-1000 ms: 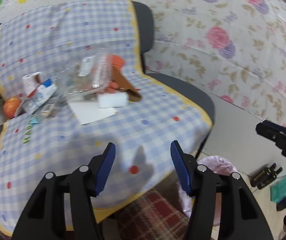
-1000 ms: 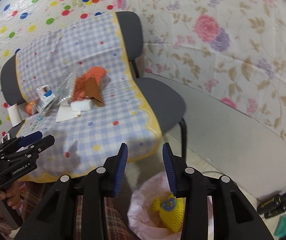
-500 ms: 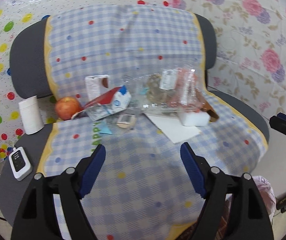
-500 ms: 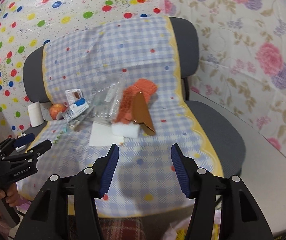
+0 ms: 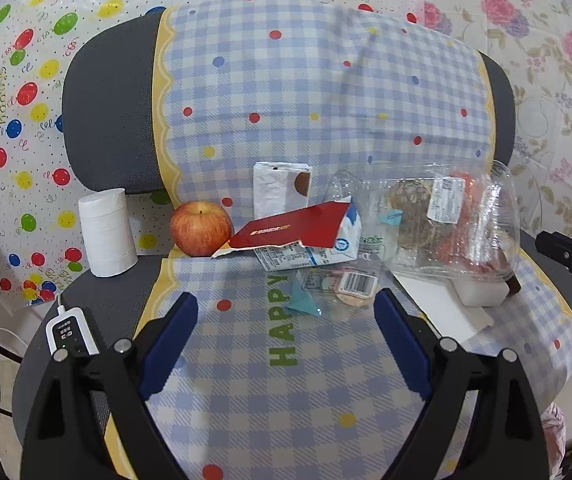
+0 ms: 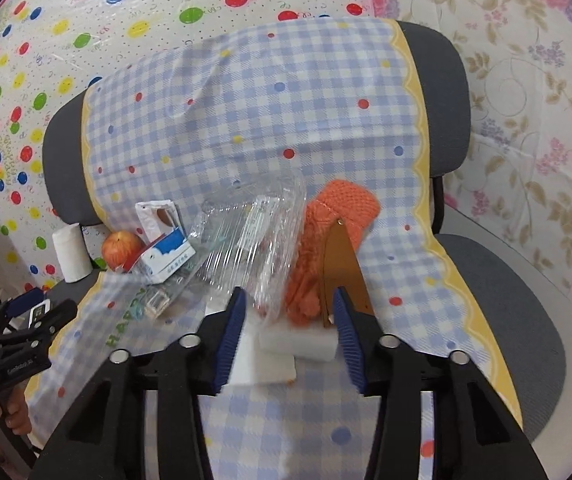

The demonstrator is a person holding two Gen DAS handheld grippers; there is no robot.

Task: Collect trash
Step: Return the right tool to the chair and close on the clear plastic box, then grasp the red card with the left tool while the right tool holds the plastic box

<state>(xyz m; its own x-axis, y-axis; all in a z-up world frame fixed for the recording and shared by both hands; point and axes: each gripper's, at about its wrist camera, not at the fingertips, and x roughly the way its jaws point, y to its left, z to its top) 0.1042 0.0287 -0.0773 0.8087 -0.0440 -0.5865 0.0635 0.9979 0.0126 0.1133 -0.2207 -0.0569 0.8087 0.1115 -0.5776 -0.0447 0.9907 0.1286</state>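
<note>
Sitting on chair: trash pile on the checked cloth [image 5: 325, 380].
Left gripper [image 5: 286, 340]: jaws just opened wide, holding nothing, near the milk carton [image 5: 309, 248].
Right gripper [image 6: 287, 328]: jaws just narrowed, not pinching, over the white foam block [image 6: 297, 346].

The clear plastic container [image 5: 445, 224] veils what lies behind it in the left wrist view — an orange blur at three o'clock that cannot be made out there. The white foam block [image 5: 479, 292] is half covered by that container's lower edge. The right gripper [image 5: 569, 260] is cut off by the frame edge at three o'clock. In the right wrist view the white block [image 6: 297, 346] hides part of the paper sheet [image 6: 262, 368] — and the left gripper [image 6: 26, 328] is blurred at eight o'clock.
</note>
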